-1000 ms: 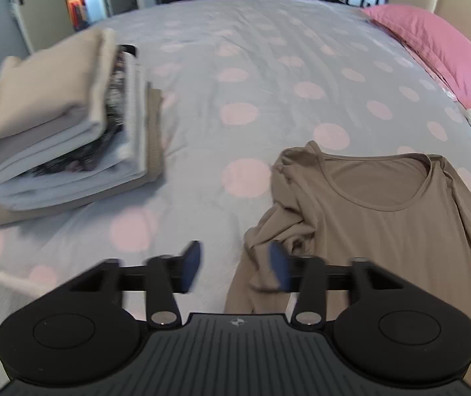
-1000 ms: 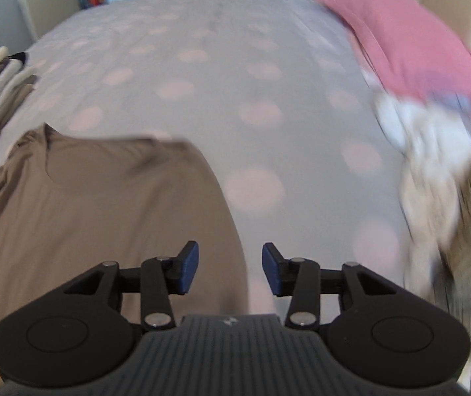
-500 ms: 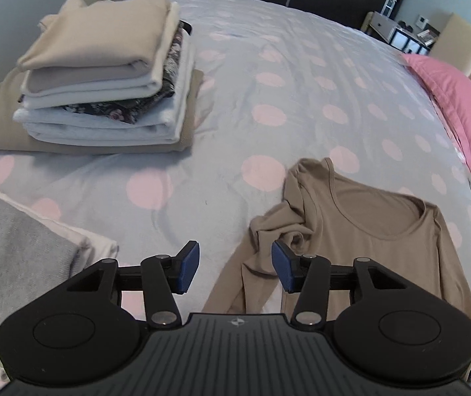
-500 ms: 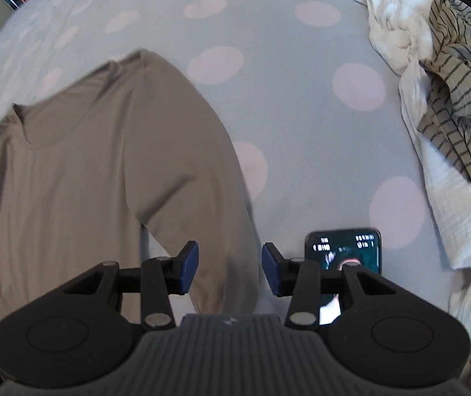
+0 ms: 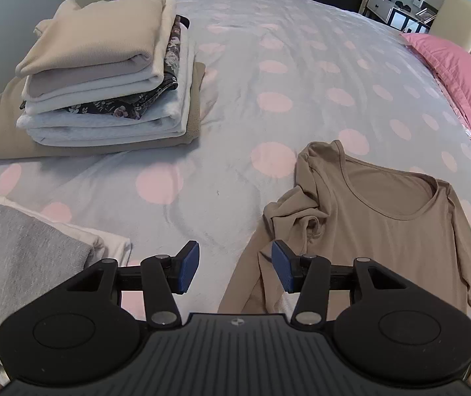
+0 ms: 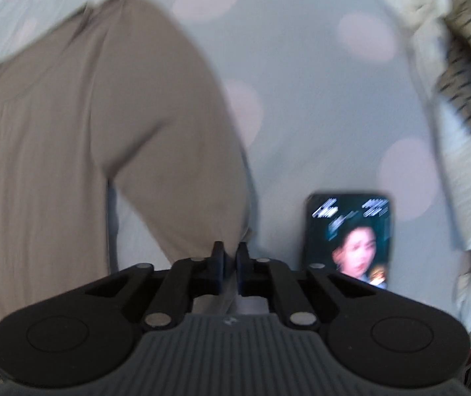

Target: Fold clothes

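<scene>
both right jaws pinch the shirt's sleeve (image 6: 182,151).

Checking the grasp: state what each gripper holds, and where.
Right gripper pinches the tan shirt at its sleeve end. Left gripper is open, holding nothing.

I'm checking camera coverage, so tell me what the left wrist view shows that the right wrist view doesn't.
Only the left wrist view shows the stack of folded clothes, the pink pillow and the open left gripper. Only the right wrist view shows the phone with its screen lit, the striped garment and the right gripper shut on the sleeve end of the tan shirt. Both show that shirt and the dotted bedspread.
</scene>
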`<state>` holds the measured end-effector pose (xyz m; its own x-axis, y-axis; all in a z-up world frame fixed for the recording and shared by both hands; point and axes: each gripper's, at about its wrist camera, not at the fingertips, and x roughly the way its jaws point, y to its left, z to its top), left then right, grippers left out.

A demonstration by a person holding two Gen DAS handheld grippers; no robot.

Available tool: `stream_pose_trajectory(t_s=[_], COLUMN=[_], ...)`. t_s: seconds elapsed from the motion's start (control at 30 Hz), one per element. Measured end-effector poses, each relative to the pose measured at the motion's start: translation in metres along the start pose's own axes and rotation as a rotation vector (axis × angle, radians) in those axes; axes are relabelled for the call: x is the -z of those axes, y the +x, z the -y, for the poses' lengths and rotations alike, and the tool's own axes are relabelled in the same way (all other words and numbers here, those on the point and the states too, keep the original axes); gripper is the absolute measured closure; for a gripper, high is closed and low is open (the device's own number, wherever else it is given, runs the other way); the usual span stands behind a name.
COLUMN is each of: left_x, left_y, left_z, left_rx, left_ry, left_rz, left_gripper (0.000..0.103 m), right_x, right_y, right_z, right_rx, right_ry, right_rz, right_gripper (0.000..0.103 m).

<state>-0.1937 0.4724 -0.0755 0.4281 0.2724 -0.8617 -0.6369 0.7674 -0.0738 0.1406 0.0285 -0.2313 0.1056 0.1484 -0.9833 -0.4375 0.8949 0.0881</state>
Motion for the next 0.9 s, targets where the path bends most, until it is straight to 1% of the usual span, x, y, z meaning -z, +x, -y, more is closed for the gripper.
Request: stream_pose_trajectory(t_s=[0.1, 0.17, 0.27, 0.33, 0.4, 0.43, 0.47, 0.5, 0.53, 0.57, 0.6, 0.7, 0.77, 0.83, 0.9], left_x=[0.000, 0.000, 0.002, 0.004, 0.004, 0.004, 0.004, 0.005, 0.005, 0.005, 0.005, 0.005, 0.004, 0.004, 0.004], left_y=[0.001, 0.001, 0.001, 0.001, 0.000, 0.000, 0.000, 0.001, 0.002, 0.002, 0.003, 0.005, 0.006, 0.007, 0.009], left_z=[0.001, 0.003, 0.006, 0.008, 0.010, 0.010, 0.011, 0.012, 0.011, 0.011, 0.010, 0.006, 0.003, 0.002, 0.004], left_rx=[0.004, -0.002, -0.019, -0.027, -0.034, -0.037, -0.039, -0.042, -0.043, -0.048, -0.052, -0.063, -0.062, -0.058, -0.056], left_ry=[0.002, 0.011, 0.028, 0.034, 0.037, 0.039, 0.042, 0.046, 0.048, 0.048, 0.049, 0.033, 0.017, 0.010, 0.016], left_rz=[-0.001, -0.001, -0.008, -0.008, -0.003, -0.001, -0.001, -0.002, -0.005, -0.008, -0.010, -0.012, -0.016, -0.023, -0.029], left_gripper=[0.056, 0.056, 0.056, 0.056, 0.056, 0.056, 0.056, 0.056, 0.056, 0.056, 0.056, 0.056, 0.056, 0.056, 0.056], right_x=[-0.006, -0.009, -0.010, -0.012, -0.014, -0.016, -0.017, -0.019, -0.021, -0.025, -0.027, -0.027, -0.019, -0.014, -0.007], right_y=[-0.013, -0.018, -0.029, -0.037, -0.043, -0.045, -0.048, -0.049, -0.051, -0.052, -0.053, -0.048, -0.044, -0.036, -0.026], right_z=[0.011, 0.018, 0.018, 0.008, -0.007, -0.015, -0.022, -0.028, -0.032, -0.034, -0.032, -0.024, -0.009, -0.005, -0.004], right_rx=[0.029, 0.009, -0.111, -0.193, -0.237, -0.241, -0.235, -0.221, -0.207, -0.197, -0.193, -0.192, -0.178, -0.157, -0.148], right_ry=[0.024, 0.046, 0.070, 0.050, 0.010, -0.024, -0.058, -0.088, -0.111, -0.119, -0.111, -0.027, 0.042, 0.084, 0.079], right_rz=[0.057, 0.079, 0.139, 0.186, 0.234, 0.260, 0.280, 0.293, 0.302, 0.303, 0.298, 0.259, 0.222, 0.176, 0.126], right_gripper=[0.096, 0.095, 0.095, 0.095, 0.095, 0.093, 0.088, 0.072, 0.064, 0.061, 0.061, 0.061, 0.061, 0.061, 0.062])
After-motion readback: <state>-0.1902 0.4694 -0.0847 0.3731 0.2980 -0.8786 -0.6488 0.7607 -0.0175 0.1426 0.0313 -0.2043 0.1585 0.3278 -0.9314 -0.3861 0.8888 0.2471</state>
